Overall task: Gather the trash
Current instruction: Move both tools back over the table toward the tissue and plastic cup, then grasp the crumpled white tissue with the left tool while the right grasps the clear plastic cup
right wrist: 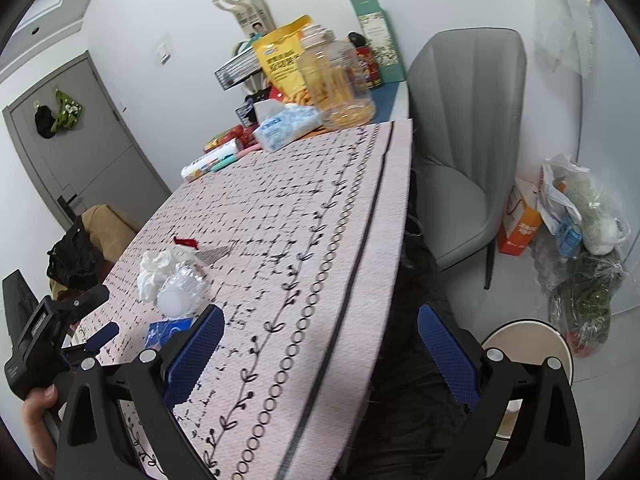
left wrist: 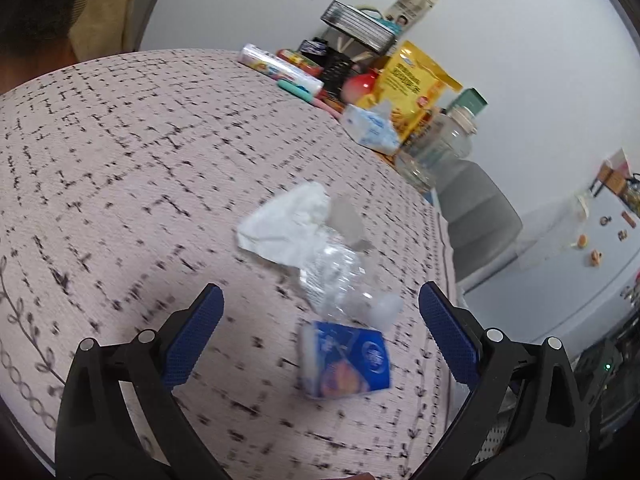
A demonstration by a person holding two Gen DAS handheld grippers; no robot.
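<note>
Both grippers, left (left wrist: 320, 308) and right (right wrist: 318, 326), gape wide and empty, the left above a blue wrapper (left wrist: 346, 360) and crushed bottle (left wrist: 340, 280).

The left gripper (left wrist: 320, 312) is seen with its blue-padded jaws spread wide above a table covered by a pink patterned tablecloth (left wrist: 120, 168). Between the jaws, a blue packet (left wrist: 346, 362) is pictured lying just beside a crushed clear plastic bottle (left wrist: 340, 280), against which a crumpled white tissue (left wrist: 284, 220) is pressed. A yellow snack bag (left wrist: 408, 80), a tissue pack (left wrist: 370, 126) and a clear jar (left wrist: 444, 140) are grouped at the far edge.
</note>
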